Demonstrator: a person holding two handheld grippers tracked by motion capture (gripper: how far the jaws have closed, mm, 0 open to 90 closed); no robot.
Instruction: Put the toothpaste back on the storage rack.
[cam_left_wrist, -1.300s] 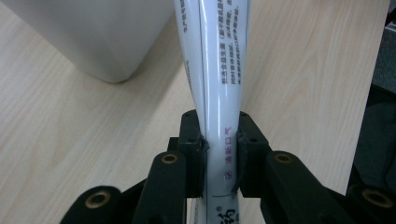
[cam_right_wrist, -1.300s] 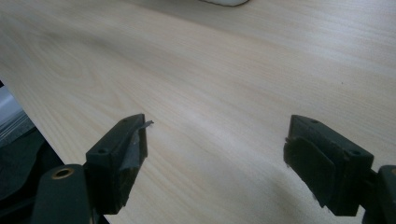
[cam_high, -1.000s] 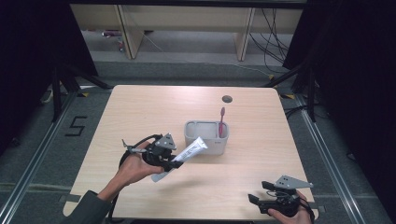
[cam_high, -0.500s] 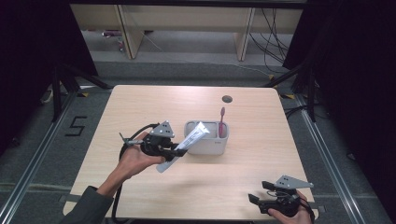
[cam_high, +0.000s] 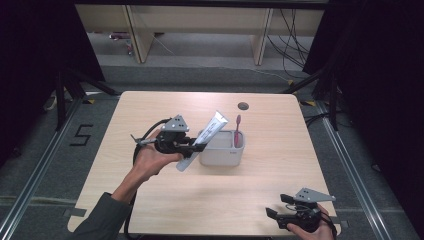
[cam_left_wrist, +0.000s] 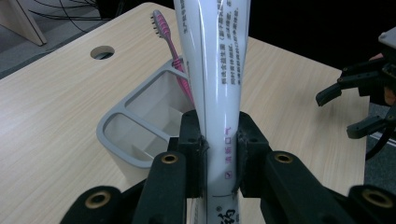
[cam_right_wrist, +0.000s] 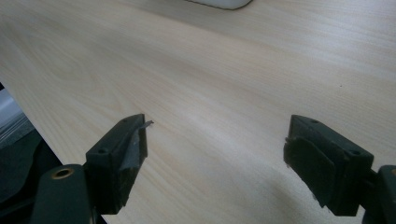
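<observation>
My left gripper (cam_high: 196, 146) is shut on a white toothpaste tube (cam_high: 206, 136), held tilted above the left end of a grey holder (cam_high: 220, 156) at the table's middle. In the left gripper view the tube (cam_left_wrist: 219, 79) stands between the two pads (cam_left_wrist: 192, 154), with the holder's compartments (cam_left_wrist: 140, 126) just behind. A pink toothbrush (cam_high: 237, 131) stands upright in the holder's right end; its head (cam_left_wrist: 161, 25) shows beside the tube. My right gripper (cam_high: 272, 216) rests low at the table's near right corner, open, with bare wood between its jaws (cam_right_wrist: 215, 154).
The wooden table (cam_high: 150, 210) has a round cable hole (cam_high: 243, 106) at its far side. Dark floor and black frame legs surround it, with shelving beyond the far edge.
My left gripper has risen and moved toward the holder with the tube, which now tilts up more steeply over the holder's left end. The right gripper has kept still.
</observation>
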